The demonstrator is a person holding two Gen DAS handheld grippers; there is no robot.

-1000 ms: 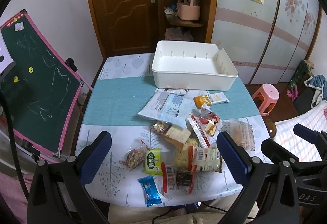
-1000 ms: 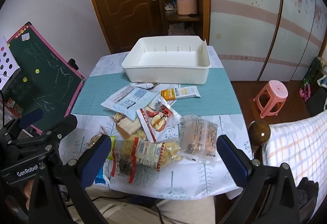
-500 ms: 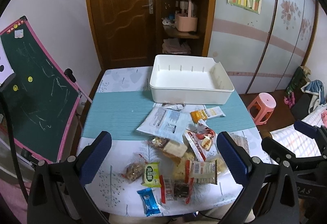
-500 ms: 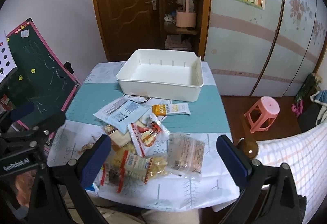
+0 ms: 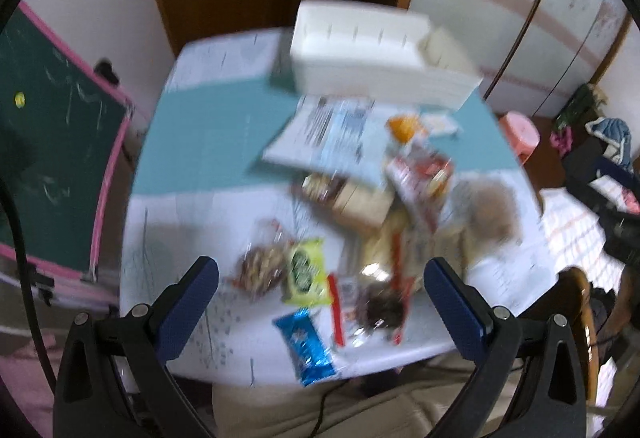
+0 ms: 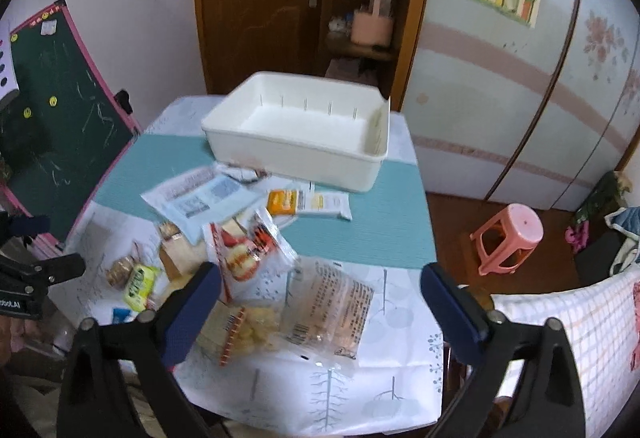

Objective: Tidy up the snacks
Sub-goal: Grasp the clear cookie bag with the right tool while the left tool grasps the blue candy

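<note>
The white rectangular plastic bin point(image 6: 296, 142) sits at the far end of the square table point(image 6: 400, 214) with its teal and white printed cloth, and nothing lies inside it. All the snacks are heaped on the cloth just in front of the bin: a flat pale blue and white pouch point(image 6: 204, 200) and an orange and white packet point(image 6: 308, 203) lie closest to its front wall, a red and white crinkly bag point(image 6: 246, 246) a little further out, then a clear bag of pale biscuits point(image 6: 332, 306) near the table's front edge. A small yellow-green sachet point(image 5: 306, 270) and a blue foil wrapper point(image 5: 306, 344) lie furthest from the bin. The left gripper point(image 5: 320, 296) hangs spread wide above that near end of the heap, gripping nothing. The right gripper point(image 6: 320, 302) hovers over the clear bag, its jaws closing from wide apart, not touching anything.
</note>
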